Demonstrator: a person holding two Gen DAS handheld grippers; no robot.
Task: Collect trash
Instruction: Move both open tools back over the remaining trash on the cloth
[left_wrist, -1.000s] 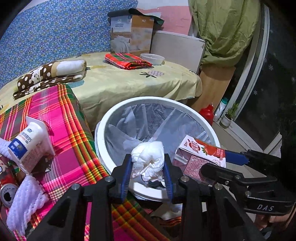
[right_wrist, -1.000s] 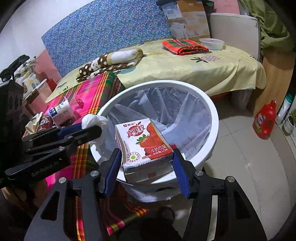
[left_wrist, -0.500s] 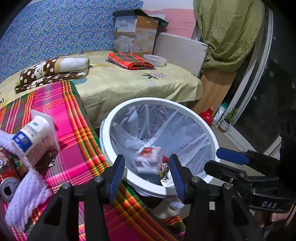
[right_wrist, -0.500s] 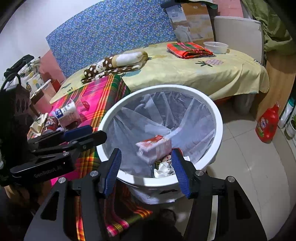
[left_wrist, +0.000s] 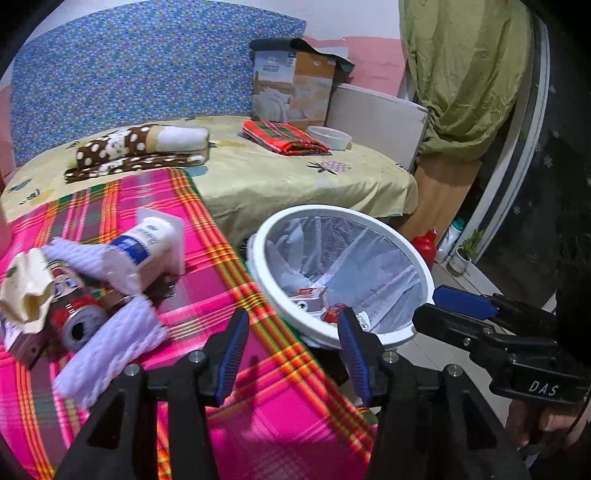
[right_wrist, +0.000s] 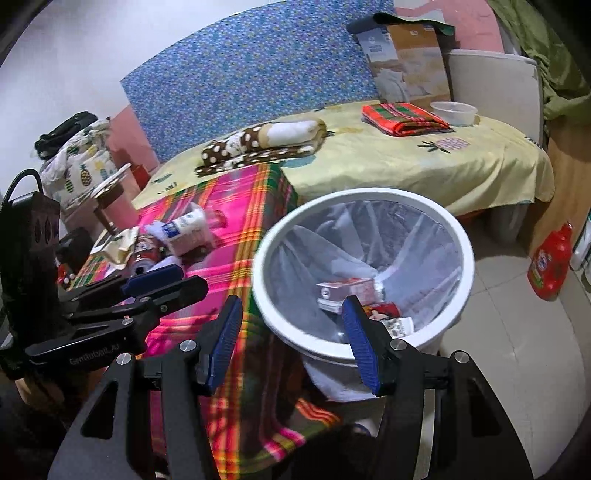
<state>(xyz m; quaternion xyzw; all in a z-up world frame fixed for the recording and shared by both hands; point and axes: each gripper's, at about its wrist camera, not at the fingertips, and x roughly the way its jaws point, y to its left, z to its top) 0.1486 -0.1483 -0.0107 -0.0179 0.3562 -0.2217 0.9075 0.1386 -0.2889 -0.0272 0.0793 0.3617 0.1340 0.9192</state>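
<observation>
While the carton lies in the white bin, both tools, left and right, gape wide, empty.

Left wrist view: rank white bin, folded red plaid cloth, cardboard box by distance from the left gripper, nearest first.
From the left gripper:
1. White bin, just ahead to the right, on the floor.
2. Folded red plaid cloth, on the yellow bedspread.
3. Cardboard box, behind it by the wall.

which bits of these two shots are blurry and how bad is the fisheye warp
Left wrist view: motion smear on the pink plaid cloth and the trash pile, foam net included; far bed fairly sharp; black vignette at the corners. Right wrist view: the cloth smears too, bin rim bulges, edges curve strongly.
</observation>
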